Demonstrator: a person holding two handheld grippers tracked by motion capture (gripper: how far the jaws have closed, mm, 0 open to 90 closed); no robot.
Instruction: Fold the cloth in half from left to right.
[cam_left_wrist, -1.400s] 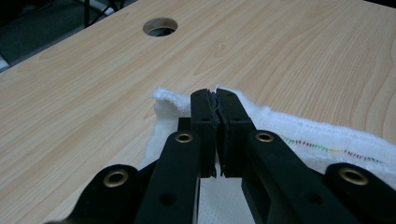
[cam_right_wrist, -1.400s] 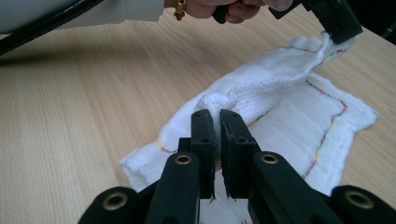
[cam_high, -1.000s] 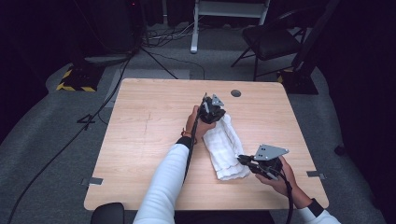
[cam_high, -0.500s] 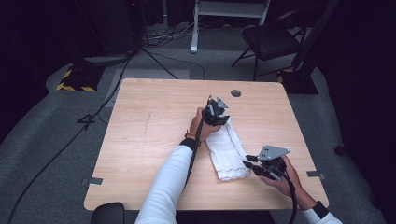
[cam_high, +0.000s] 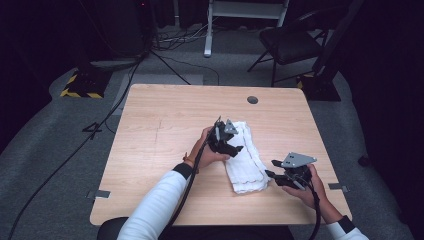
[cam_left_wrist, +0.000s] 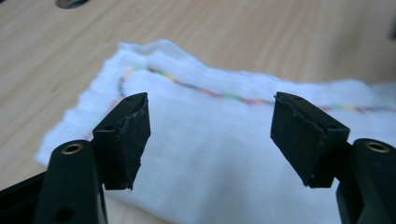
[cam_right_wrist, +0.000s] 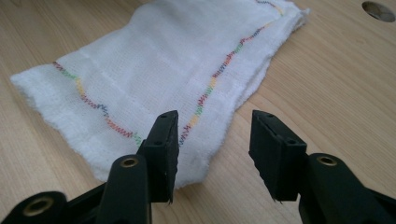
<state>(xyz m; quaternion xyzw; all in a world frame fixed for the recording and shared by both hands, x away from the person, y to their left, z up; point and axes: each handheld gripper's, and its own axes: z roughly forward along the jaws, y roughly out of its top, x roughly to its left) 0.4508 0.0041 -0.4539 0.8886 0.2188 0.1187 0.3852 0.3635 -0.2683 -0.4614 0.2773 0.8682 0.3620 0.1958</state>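
Both grippers have just opened and let go of the cloth (cam_high: 245, 157); the left gripper (cam_high: 235, 145) drew back toward the table's near edge.

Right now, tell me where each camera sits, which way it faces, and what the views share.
High view: above the person's side, facing forward and down on the table; forearms, left gripper and right gripper show.
Left gripper view: rides the left gripper, facing the cloth past open fingers.
Right gripper view: rides the right gripper, facing along the cloth's stitched edge past open fingers.
All three share the white cloth and the table's hole.
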